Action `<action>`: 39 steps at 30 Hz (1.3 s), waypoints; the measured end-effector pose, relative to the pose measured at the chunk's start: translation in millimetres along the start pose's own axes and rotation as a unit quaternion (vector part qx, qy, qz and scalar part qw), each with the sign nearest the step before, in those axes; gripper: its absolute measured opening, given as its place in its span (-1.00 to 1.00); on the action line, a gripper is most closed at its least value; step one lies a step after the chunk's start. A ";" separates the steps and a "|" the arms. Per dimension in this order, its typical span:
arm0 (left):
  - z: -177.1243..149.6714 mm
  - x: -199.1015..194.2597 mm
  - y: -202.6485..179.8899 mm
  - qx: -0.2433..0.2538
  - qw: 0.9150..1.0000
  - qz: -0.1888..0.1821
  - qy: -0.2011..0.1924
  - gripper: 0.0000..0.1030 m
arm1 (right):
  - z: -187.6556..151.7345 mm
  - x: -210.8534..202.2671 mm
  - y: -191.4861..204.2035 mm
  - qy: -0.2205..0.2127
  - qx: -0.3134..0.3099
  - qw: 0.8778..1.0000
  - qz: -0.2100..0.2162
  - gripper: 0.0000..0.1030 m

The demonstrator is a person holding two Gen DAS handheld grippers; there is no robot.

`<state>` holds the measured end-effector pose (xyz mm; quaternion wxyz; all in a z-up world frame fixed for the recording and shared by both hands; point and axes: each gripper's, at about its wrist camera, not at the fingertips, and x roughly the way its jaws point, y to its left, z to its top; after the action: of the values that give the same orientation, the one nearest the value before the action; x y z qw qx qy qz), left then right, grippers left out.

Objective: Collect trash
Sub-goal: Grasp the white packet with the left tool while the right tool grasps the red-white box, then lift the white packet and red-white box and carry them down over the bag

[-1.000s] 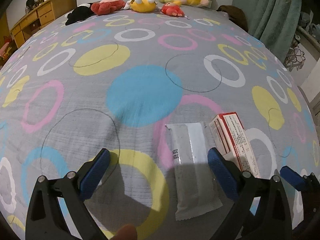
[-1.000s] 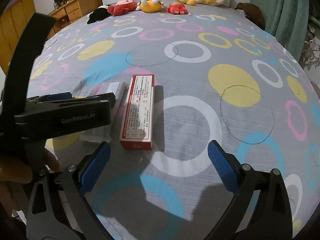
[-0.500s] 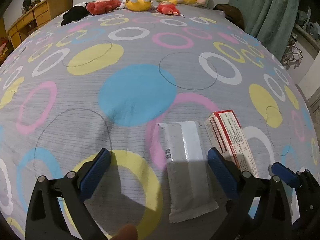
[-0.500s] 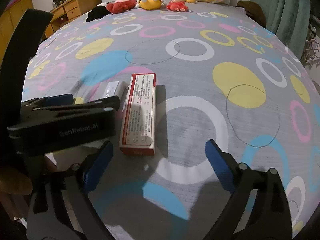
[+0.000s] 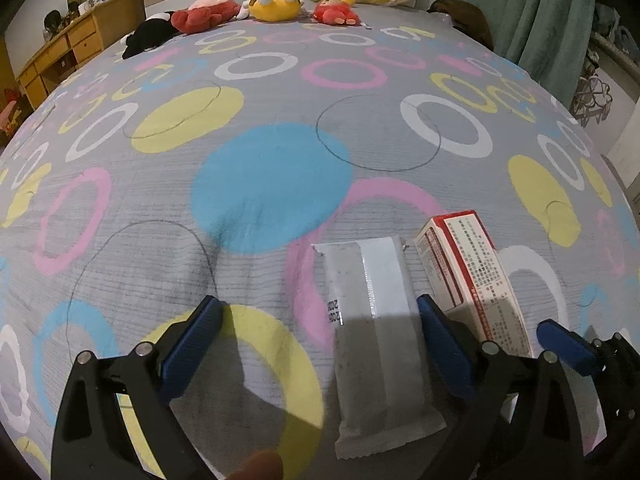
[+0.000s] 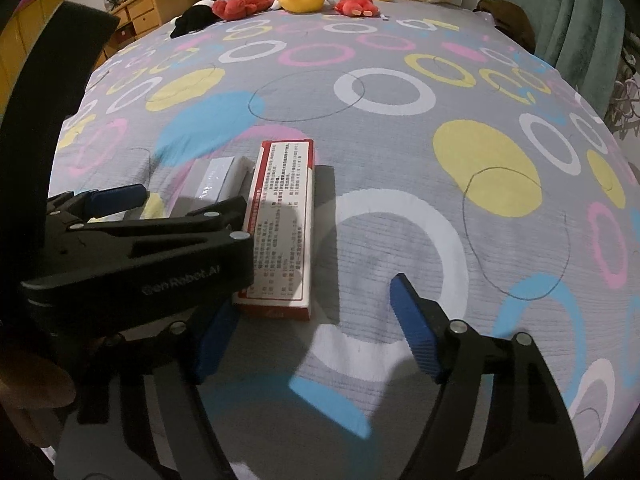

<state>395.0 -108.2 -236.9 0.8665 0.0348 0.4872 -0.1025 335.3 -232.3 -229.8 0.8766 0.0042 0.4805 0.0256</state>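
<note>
A white plastic wrapper (image 5: 376,320) lies flat on the circle-patterned bedspread (image 5: 260,184), between the fingers of my open left gripper (image 5: 316,336) and close to its right finger. The pads do not touch it. Right beside it lies a red-and-white carton (image 5: 472,272). In the right wrist view the carton (image 6: 284,224) points away from me, its near end just ahead of the left finger of my right gripper (image 6: 316,332). That gripper's jaws are closing and the pads are clear of the carton. The left gripper's black body (image 6: 140,256) hides part of the wrapper (image 6: 212,180).
Several plush toys (image 5: 276,4) line the head of the bed. A wooden dresser (image 5: 72,52) stands at far left and a green curtain (image 5: 536,8) hangs at right. A dark brown object (image 5: 460,16) sits at the bed's far right corner.
The right gripper's jaws have narrowed, and its left finger now sits close to the carton's near end. The left gripper has hardly moved.
</note>
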 end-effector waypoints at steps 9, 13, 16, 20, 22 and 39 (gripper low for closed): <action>3.1 -7.6 0.8 0.006 1.000 0.006 -0.020 -0.27 | 0.2 0.3 1.3 -0.009 -0.015 1.000 -0.004 -0.36; 4.0 -11.3 8.7 -0.010 1.000 0.008 -0.020 -0.27 | 0.1 -5.6 -1.3 -0.011 -0.013 1.000 0.008 -0.36; 4.0 -13.2 10.1 -0.008 1.000 0.008 -0.018 -0.27 | -0.7 -11.9 -0.8 -0.016 -0.015 1.000 0.010 -0.36; 1.3 -16.8 9.8 -0.002 1.000 0.013 -0.016 -0.27 | -2.8 -23.2 -0.6 -0.022 -0.019 0.999 0.015 -0.36; -0.8 -20.5 9.8 0.001 1.000 0.016 -0.017 -0.27 | -3.8 -27.7 0.5 -0.024 -0.020 0.999 0.017 -0.36; -26.9 -68.5 13.4 0.007 0.999 0.015 -0.037 -0.27 | -24.2 -74.9 7.6 -0.045 -0.030 0.998 0.035 -0.36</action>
<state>340.8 -81.0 -193.2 0.8851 0.0442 0.4536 -0.0940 274.4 -228.8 -179.5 0.8956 -0.0044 0.4391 0.0707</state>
